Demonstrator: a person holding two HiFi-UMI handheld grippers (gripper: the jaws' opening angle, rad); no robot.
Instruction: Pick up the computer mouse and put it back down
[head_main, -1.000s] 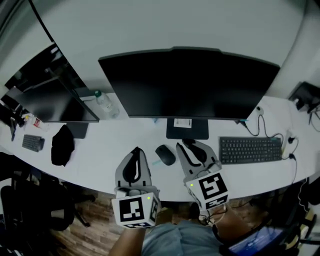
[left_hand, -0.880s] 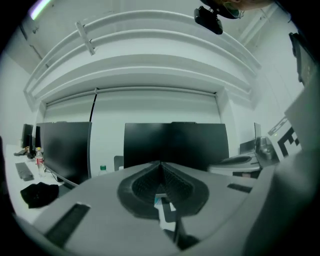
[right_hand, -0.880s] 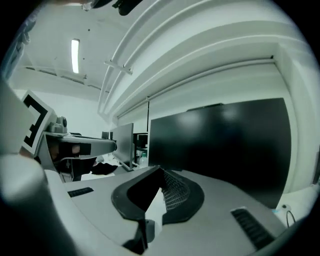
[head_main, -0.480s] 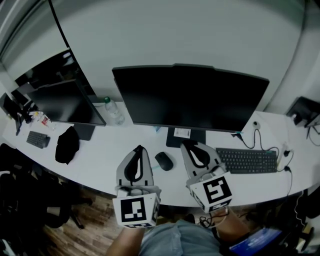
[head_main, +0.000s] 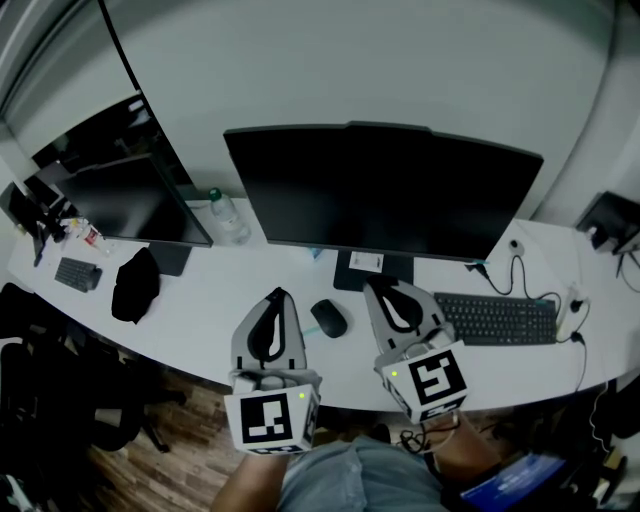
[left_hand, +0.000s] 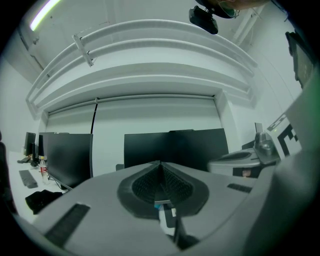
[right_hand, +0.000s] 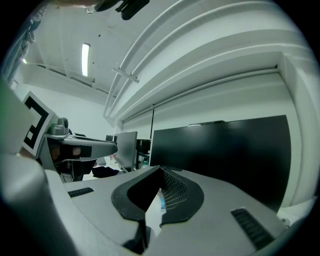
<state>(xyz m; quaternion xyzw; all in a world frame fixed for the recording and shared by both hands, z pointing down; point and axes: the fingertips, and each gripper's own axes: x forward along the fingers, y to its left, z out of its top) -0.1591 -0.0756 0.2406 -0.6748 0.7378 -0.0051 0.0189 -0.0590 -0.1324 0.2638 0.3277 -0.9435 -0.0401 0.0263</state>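
The black computer mouse lies on the white desk in front of the monitor stand, untouched. My left gripper hovers just left of it, jaws shut with nothing between them, tips meeting in the left gripper view. My right gripper hangs just right of the mouse, also shut and empty, as its tips show in the right gripper view. Both point level toward the big monitor. The mouse does not show in either gripper view.
A black keyboard lies right of the right gripper, with cables behind it. At the left stand a second monitor, a water bottle, a black pouch and a small keyboard. The desk's front edge runs under both grippers.
Both grippers have risen slightly over the desk and the head view has pulled back. The mouse has stayed in place. Nothing has moved over the last half second.
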